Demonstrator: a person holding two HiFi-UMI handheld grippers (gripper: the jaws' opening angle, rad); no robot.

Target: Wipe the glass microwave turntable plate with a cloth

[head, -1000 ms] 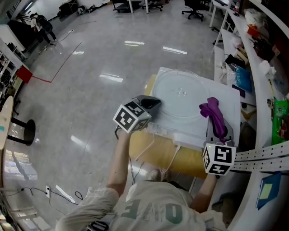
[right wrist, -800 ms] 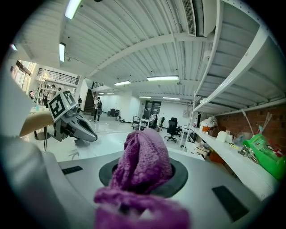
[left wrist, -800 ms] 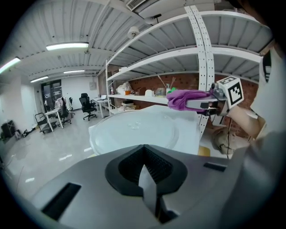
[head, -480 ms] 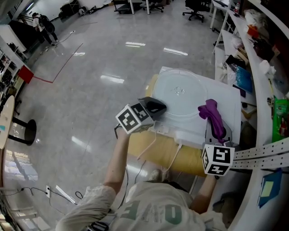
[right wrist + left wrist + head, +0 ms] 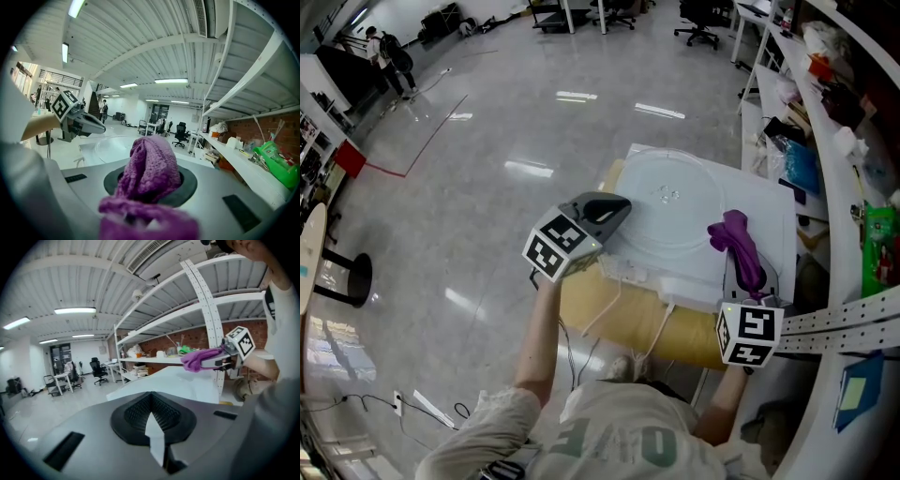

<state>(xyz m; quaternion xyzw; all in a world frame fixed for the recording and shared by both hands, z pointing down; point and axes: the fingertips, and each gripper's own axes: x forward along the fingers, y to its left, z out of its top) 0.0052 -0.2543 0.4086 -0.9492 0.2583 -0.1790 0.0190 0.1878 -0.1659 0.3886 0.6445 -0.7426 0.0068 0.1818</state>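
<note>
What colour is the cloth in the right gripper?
Purple cloth, best seen in right gripper view.

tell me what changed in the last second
The left gripper edged in toward the glass turntable plate, then drew back slightly to the left, jaws together and empty. Nothing was gripped or released. The right gripper stayed shut on the purple cloth by the plate's right edge; the plate did not move.

Left gripper (image 5: pixel 151 408) closed, empty, purple cloth (image 5: pixel 199 359) beyond
</note>
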